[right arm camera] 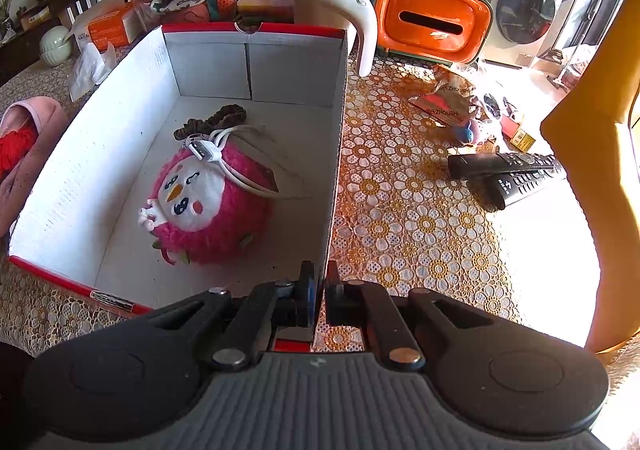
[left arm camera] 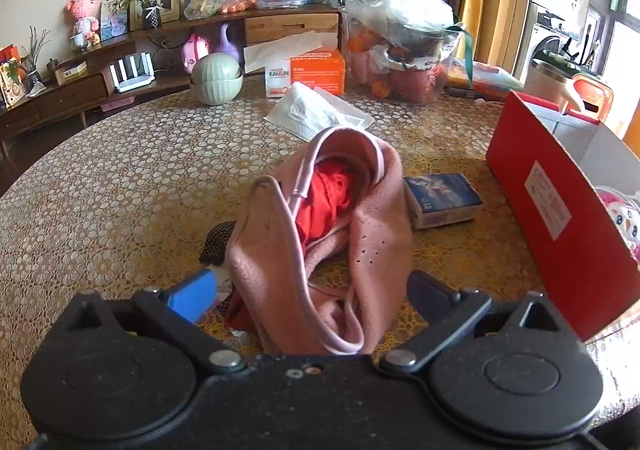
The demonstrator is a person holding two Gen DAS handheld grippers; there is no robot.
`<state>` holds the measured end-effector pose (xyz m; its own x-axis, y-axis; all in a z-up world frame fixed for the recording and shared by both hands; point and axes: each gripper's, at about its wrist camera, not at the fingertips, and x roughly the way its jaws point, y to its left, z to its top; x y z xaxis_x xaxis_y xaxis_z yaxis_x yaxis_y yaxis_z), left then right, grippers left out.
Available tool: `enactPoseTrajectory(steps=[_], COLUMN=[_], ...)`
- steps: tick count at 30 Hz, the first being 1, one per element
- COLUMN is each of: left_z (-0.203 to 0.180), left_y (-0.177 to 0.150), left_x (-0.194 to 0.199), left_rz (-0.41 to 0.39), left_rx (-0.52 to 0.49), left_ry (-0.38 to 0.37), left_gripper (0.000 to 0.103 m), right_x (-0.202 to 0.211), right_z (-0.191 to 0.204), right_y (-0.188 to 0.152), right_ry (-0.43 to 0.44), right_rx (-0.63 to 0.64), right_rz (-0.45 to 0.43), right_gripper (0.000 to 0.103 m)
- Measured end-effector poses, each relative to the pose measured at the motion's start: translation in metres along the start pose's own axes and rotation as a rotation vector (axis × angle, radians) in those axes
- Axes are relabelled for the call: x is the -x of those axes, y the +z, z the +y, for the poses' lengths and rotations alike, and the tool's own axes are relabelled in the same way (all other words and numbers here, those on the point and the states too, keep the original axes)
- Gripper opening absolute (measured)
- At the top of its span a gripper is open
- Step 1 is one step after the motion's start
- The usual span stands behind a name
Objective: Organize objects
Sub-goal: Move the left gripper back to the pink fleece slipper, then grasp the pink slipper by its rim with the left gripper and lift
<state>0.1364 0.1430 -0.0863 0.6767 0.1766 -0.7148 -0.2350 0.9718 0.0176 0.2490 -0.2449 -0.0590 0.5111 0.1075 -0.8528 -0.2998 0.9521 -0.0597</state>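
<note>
Left gripper [left arm camera: 308, 290]: jaws spread wide, straddling the near end of a pink cloth bundle [left arm camera: 320, 234]; whether the pads touch the fabric, I cannot tell

Pink cloth bundle: heaped at centre of the left wrist view on the lace-patterned table [left arm camera: 120, 178], a red fabric [left arm camera: 326, 202] showing in its folds; a dark mesh item [left arm camera: 218, 242] pokes out at its 9 o'clock side

Small box [left arm camera: 442, 200]: dark printed lid, lying flat at 3 o'clock of the bundle, just beside it, between bundle and red cardboard box [left arm camera: 560, 210]

Red cardboard box: open-topped, white inside, standing at 3 o'clock of the bundle in the left wrist view

Right gripper [right arm camera: 319, 290]: clamped on the box's near right wall (the thin wall sits squeezed between the two pads), at 6 o'clock in the right wrist view

Inside the box: a pink plush toy [right arm camera: 208, 206] with a white face lies on the floor of the box; a coiled white cable [right arm camera: 224, 154] rests at its 12 o'clock edge, a brown scrunchie [right arm camera: 212, 120] just beyond

Right of the box: two black remotes [right arm camera: 508, 174] overlap at 3 o'clock; a white kettle [right arm camera: 340, 6] and an orange tissue holder [right arm camera: 432, 22] stand at 1 o'clock

Far table edge: a white tissue pack [left arm camera: 316, 114] at 12 o'clock of the bundle, a green lidded bowl [left arm camera: 216, 80] at 11 o'clock
</note>
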Motion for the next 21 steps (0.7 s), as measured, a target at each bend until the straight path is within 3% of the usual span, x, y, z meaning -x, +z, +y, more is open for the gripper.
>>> enactPoseTrajectory(steps=[4,10,14,21], left_z=[0.007,0.018,0.031,0.04], left_y=[-0.002,0.006,0.007,0.01], left_x=[-0.012,-0.027,-0.037,-0.027], left_rz=[0.016,0.035,0.093,0.074], left_rx=[0.01,0.059,0.157,0.204], left_ry=[0.021,0.036,0.008,-0.008], left_gripper=[0.095,0.076,0.045,0.017], right_x=[0.0,0.0,0.0,-0.001], right_z=[0.001,0.001,0.001,0.0], right_y=[0.0,0.0,0.0,0.0], right_ry=[-0.005,-0.005,-0.005,-0.006], right_rx=[0.004,0.003,0.003,0.004], right_rz=[0.002,0.002,0.003,0.005], right_gripper=[0.005,0.006,0.006,0.006])
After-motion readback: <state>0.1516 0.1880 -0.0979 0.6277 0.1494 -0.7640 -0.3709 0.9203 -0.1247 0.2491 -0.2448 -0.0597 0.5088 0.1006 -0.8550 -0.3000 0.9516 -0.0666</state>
